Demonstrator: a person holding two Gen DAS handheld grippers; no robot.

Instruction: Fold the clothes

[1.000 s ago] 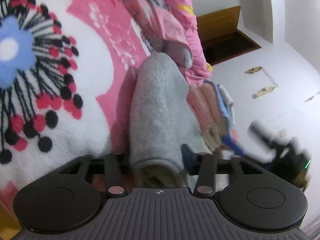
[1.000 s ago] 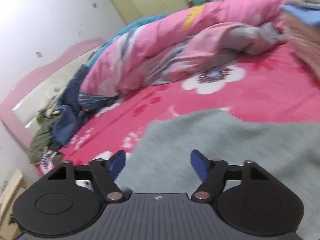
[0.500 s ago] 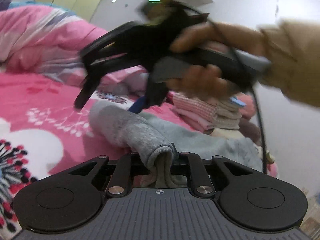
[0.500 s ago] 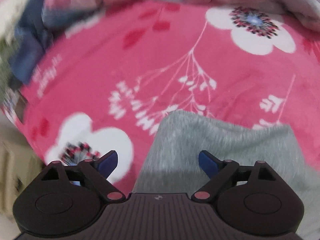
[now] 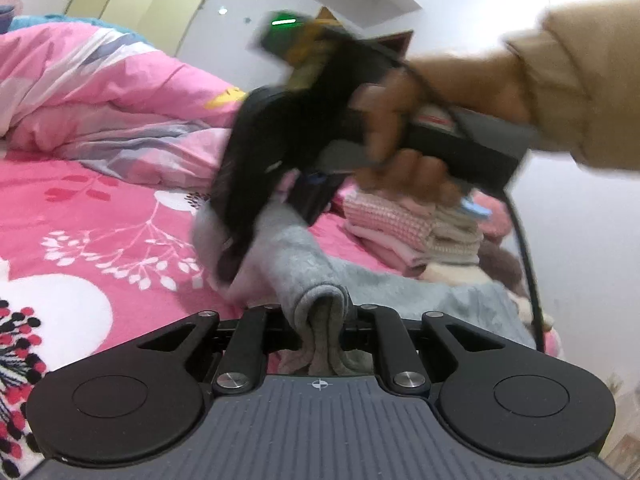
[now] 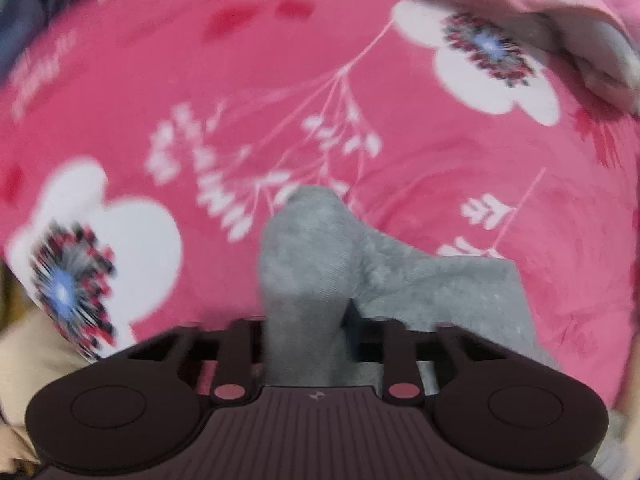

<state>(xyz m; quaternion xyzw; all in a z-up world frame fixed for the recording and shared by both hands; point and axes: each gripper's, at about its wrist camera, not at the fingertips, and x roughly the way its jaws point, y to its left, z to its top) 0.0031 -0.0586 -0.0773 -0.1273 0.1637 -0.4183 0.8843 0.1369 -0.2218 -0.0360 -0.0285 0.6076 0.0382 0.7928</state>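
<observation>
A grey fleece garment (image 5: 308, 256) lies bunched on the pink flowered bedspread (image 5: 100, 216). My left gripper (image 5: 320, 312) is shut on a folded edge of it, the cloth pinched between its fingers. In the left wrist view the right gripper's black body (image 5: 280, 168), held by a hand (image 5: 400, 148) in a tan sleeve, comes down onto the far end of the same garment. In the right wrist view my right gripper (image 6: 306, 320) is shut on a raised hump of the grey garment (image 6: 316, 256); its fingertips are hidden in the cloth.
A stack of folded pink and beige clothes (image 5: 408, 228) sits on the bed at the right. A crumpled pink duvet (image 5: 100, 92) lies behind. Yellow-green wardrobe doors (image 5: 136, 4) stand at the back wall. The bedspread (image 6: 280, 80) stretches flat ahead of the right gripper.
The right gripper dropped onto the grey garment and shut on it; its fingers stood open half a second ago. The left gripper keeps its grip, having lifted and turned a second ago.
</observation>
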